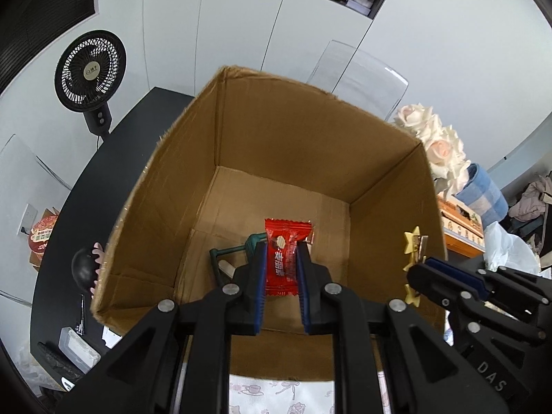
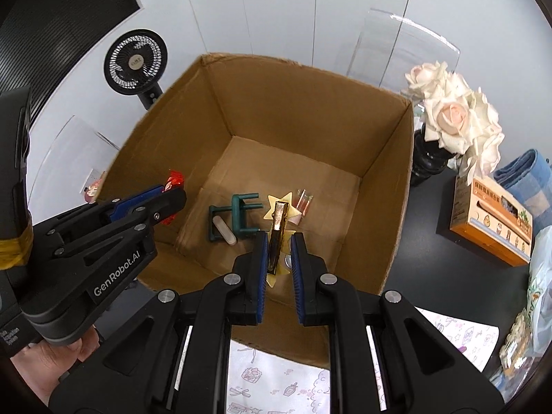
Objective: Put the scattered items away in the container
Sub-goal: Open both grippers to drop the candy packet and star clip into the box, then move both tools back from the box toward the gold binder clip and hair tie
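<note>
An open cardboard box stands on the black table. My left gripper is over its near edge, shut on a red candy wrapper that sticks out past the fingertips. In the right wrist view my right gripper hangs over the same box, shut on a gold star hair clip. On the box floor lie a green plastic piece, a white oblong piece and a small clear packet. Each gripper shows in the other's view: the right gripper and the left gripper.
A black fan stands behind the box at left. White roses in a dark vase, an orange carton and a blue cloth sit to the right. Patterned paper lies in front of the box.
</note>
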Demonstrator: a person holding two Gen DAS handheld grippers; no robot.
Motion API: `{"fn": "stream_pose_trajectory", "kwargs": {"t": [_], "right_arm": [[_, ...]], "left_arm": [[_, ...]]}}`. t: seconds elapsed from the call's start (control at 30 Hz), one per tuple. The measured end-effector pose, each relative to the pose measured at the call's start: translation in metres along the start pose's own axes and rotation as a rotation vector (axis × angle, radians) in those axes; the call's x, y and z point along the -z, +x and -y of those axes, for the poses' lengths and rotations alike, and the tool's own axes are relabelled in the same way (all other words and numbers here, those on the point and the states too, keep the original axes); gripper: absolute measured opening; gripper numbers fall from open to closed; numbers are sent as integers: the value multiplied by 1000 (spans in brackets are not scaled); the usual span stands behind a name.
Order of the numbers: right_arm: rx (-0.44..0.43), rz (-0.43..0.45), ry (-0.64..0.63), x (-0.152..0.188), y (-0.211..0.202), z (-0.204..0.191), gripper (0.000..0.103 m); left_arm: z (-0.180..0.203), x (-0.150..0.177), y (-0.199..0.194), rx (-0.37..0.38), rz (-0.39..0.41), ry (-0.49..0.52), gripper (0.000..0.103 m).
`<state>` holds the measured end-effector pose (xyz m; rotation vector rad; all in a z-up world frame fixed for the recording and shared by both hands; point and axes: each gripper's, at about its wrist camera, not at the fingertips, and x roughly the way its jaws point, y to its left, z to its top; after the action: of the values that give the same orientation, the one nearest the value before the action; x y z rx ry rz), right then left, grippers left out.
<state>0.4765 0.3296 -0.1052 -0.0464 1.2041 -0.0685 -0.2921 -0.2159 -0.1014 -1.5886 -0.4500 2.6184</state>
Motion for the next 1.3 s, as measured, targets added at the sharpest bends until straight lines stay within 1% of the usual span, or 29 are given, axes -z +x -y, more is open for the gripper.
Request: {"fn": "stream_pose_trajectory", "kwargs": {"t": [0.2,0.43,0.6,0.8,0.83,0.87,0.9,0.93,0.97,1.0,1.03,1.13,1.2,1.3], "right_arm": [[3,-33,22,0,19,8,14],[20,-76,22,3,40,10,14],[18,-83,35,6,45,16,14],[44,-73,36,7,42,21,16],[58,-63,37,7,40,23,20],[73,-52,38,7,37,24,42],[79,-41,47,8,34,26,68],[83,-32,52,8,31,28,71],[88,-23,57,9,28,30,80],[65,-16,54,10,26,31,86],[42,-16,50,10,25,32,90],[36,-15,20,11,21,26,103],[67,12,-4,12,16,21,103],[50,25,-6,13,9,18,103]], "left_arm": [[2,2,11,8,-14,6,16],[2,-1,21,-20,-26,15,16],[-1,0,27,-26,-38,19,16],[-4,1,29,-26,-39,10,17],[-4,1,29,-27,-39,12,24],[-4,1,30,-30,-39,14,50],[-3,2,30,-35,-38,19,70],[-4,2,29,-59,-30,24,90],[-5,2,28,-88,-19,29,96],[-7,3,27,-87,-12,26,98],[-9,3,26,-77,-11,17,101],[-11,5,23,-84,-5,17,102],[-11,5,19,-94,4,22,102],[-11,4,10,-94,18,22,102]]}}
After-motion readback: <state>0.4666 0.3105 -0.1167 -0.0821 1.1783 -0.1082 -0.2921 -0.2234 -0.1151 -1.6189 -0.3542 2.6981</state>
